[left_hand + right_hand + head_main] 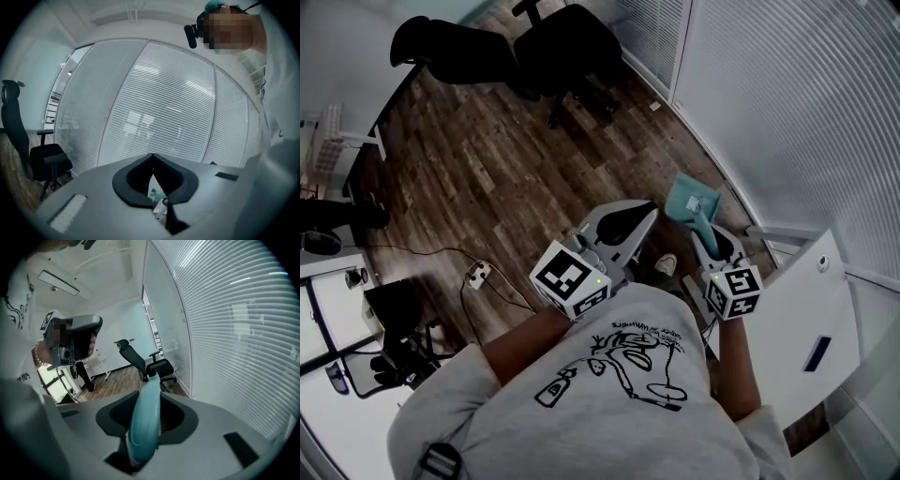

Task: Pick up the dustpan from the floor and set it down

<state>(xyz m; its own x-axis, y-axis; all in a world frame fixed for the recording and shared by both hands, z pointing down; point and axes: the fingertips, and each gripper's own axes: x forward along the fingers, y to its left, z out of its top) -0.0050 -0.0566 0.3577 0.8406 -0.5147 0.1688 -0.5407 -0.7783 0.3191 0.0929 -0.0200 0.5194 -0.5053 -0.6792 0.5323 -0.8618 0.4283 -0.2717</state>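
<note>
Right gripper (pixel 705 234) is being shown in the head view clamped on the dustpan (pixel 692 201), pan end pointing ahead over the floor (pixel 487 159), with the left gripper (pixel 647 210) just beside it. In the left gripper view, jaws are being held together, empty. In the right gripper view, the handle (pixel 144 423) is being pinched, lying lengthwise along the jaws.

Teal dustpan (pixel 692 201), dark wood-grain floor (pixel 487 169), black chairs (pixel 562 42).

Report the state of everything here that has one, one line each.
Teal plastic dustpan: off the floor, held by its handle.
Right tongs: shut on the dustpan handle.
Left tongs: shut, empty.
Black office chairs: upright on the wooden floor.
</note>
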